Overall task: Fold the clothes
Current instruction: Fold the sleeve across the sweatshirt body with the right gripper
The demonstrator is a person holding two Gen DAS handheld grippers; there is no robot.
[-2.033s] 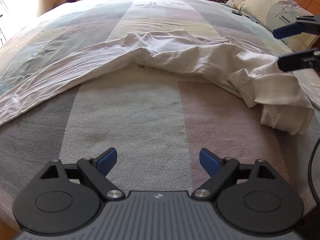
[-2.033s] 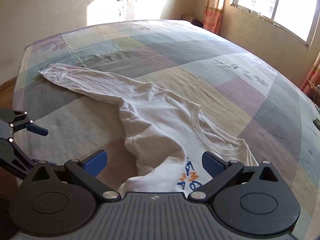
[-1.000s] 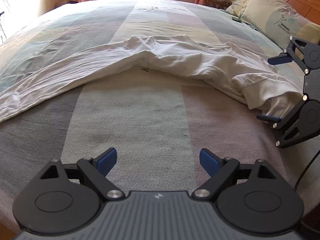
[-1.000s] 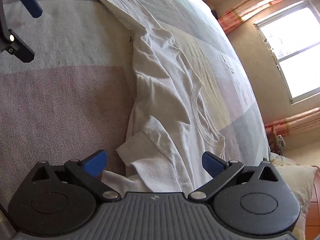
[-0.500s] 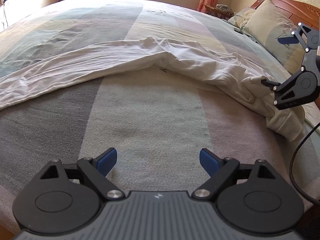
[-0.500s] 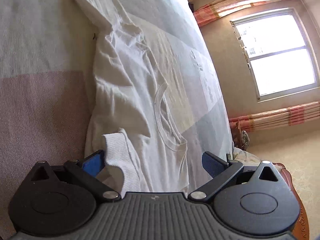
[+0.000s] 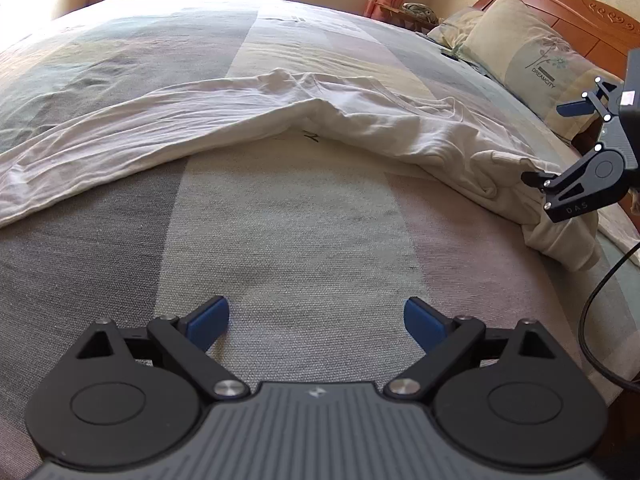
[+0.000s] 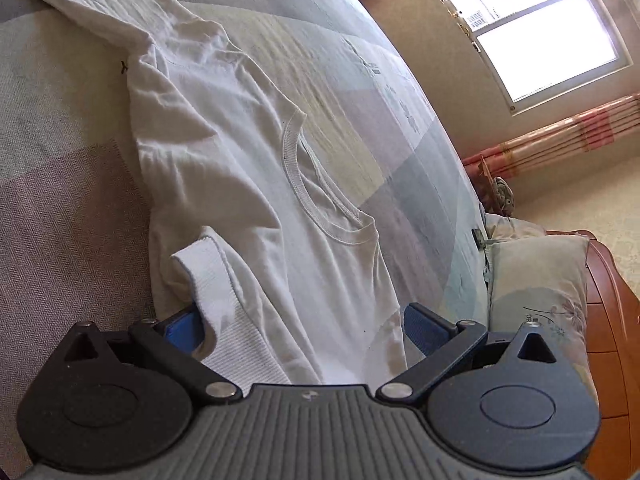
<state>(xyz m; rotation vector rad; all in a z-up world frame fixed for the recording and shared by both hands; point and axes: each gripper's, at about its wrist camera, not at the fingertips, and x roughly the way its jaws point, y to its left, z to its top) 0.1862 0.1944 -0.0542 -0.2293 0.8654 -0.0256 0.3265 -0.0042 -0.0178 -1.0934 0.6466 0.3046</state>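
Left wrist view: left gripper (image 7: pixel 316 320), jaws spread wide, nothing between them, over bare bedspread (image 7: pixel 280 240) near the bed's edge. Across the bed lies a white long-sleeved shirt (image 7: pixel 248 120), one sleeve stretched far to the left. The right gripper (image 7: pixel 560 148) appears at the far right, at the bunched end of the shirt, its fingers well apart. Pillow (image 7: pixel 532 56) and wooden headboard (image 7: pixel 592 12) behind it.

Right wrist view only: the shirt's (image 8: pixel 240 168) ribbed round collar (image 8: pixel 304 184), and a ribbed cuff (image 8: pixel 212 280) standing up against the left blue fingertip (image 8: pixel 180 328). Right gripper (image 8: pixel 304 328) jaws wide apart, cloth lying between them, not clamped. Window (image 8: pixel 540 28) and striped curtain (image 8: pixel 560 140) beyond.

Shirt: white, creased, flat in the middle, heaped at the pillow end.
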